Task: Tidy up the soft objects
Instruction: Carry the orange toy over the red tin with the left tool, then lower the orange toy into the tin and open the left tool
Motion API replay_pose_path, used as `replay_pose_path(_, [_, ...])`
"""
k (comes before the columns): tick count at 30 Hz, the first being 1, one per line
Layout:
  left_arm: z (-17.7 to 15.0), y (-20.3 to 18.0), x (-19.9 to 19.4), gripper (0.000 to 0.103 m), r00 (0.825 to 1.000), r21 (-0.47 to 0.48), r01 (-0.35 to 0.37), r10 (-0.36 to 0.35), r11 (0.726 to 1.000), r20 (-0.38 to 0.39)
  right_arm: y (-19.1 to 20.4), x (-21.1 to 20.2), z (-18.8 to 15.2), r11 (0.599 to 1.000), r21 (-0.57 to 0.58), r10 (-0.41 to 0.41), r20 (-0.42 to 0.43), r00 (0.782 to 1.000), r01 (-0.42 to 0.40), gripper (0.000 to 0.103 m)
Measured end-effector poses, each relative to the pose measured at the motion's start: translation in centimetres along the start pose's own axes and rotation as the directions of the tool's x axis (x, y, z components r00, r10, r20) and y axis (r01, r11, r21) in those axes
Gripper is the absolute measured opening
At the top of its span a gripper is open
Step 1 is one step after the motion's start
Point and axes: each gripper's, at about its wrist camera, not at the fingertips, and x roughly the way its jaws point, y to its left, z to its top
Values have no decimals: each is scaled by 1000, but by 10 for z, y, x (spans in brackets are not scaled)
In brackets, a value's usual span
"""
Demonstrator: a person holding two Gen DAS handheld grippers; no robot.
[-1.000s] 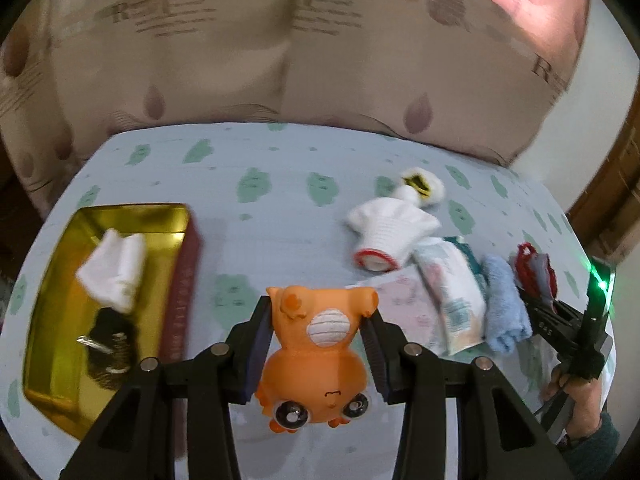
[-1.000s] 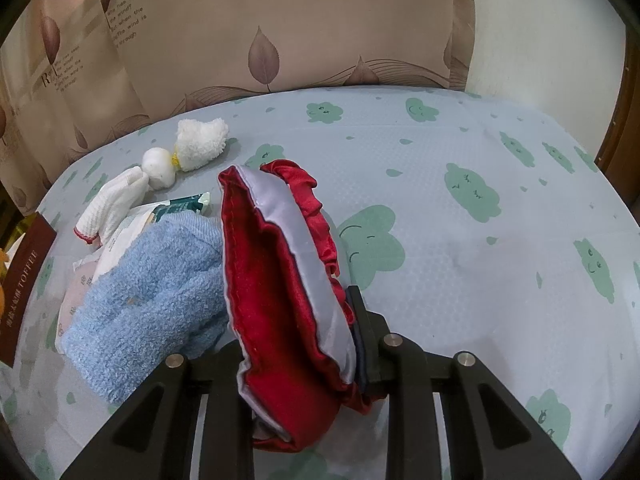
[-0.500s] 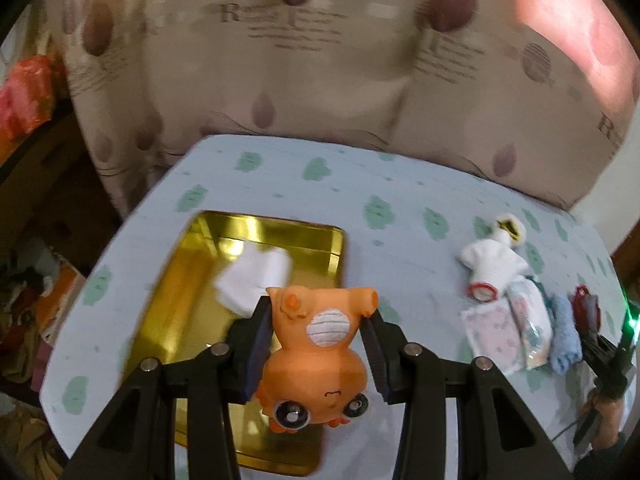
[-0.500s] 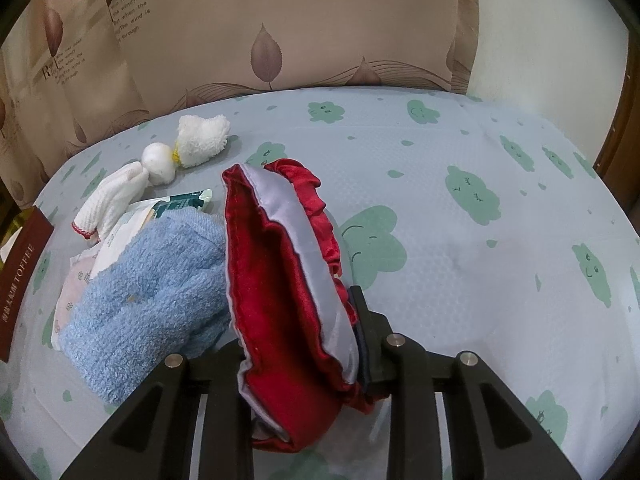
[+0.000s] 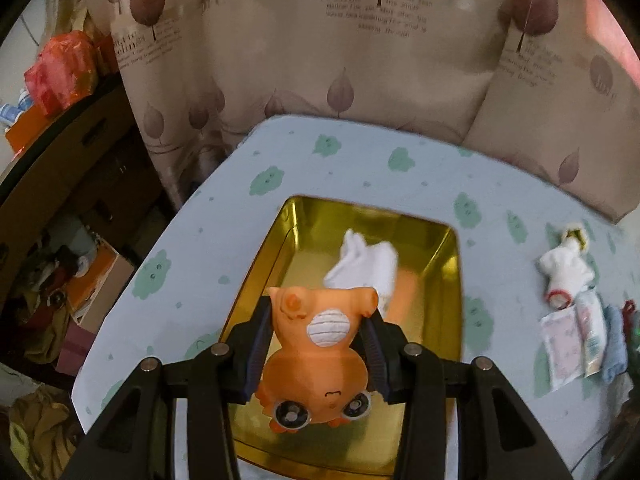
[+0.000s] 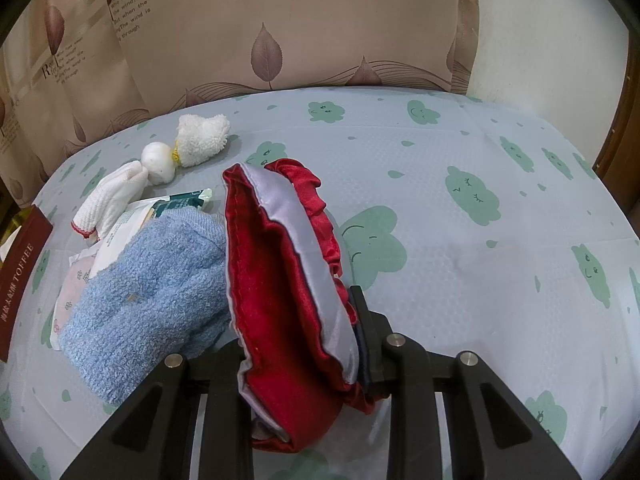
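**Inspector:** Left side first. What is the left gripper (image 5: 318,344) carrying?

**Assistant:** An orange toy (image 5: 318,356), a squashy cartoon figure hanging head-down. Both fingers are pressed against its flanks, so the left gripper is clamped on it. It is suspended above the gold tin (image 5: 448,292), which sits on the surface (image 5: 280,152). A white cloth (image 5: 368,268) already lies inside the tin.

**Inspector:** Handling character?

**Assistant:** In my judgement light and yielding. The body bulges slightly between the pads, so it will compress, not slip. The mid-body hold looks sound; the limbs and head would be poorer holds.

**Inspector:** Right side.

**Assistant:** The right gripper (image 6: 304,344) is closed on a red and grey satin pouch (image 6: 280,280) with a ruffled edge, pinched near its lower end. The fabric stands upright and flops open at the top.

**Inspector:** Risk there?

**Assistant:** Satin is probably slick and limp. I would expect it to slide if the pinch eases, so a hold across doubled layers or the gathered ruffle seems safest.

**Inspector:** Remaining items?

**Assistant:** A blue towel (image 6: 148,292) touches the pouch on its left. Beyond lie packets (image 6: 120,232), a white glove (image 6: 108,204) and a small white plush (image 6: 192,144), all on the surface.
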Motion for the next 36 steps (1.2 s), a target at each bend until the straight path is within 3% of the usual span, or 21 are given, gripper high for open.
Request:
replay_pose_path(19, [-15,11,56,47,995,38,-58,61,998,-77,2,1,0,1000,-7,-7,0,1000,7,27])
replay_pose_path(24, [-14,15,57,48,996,24,-59,61,998,-70,2,1,-1,1000,-8,-7,-1,1000,7,28])
replay_pose_path(27, [-13,17,56,56,995,26,-72,74,997,-64,2,0,-1,1000,-11,-9,-1,1000,9,28])
replay_pose_path(36, [-10,21,41,57,998,-4,-47,47,999,-35,4,2,0,1000,-15,-11,-2,1000,11,29])
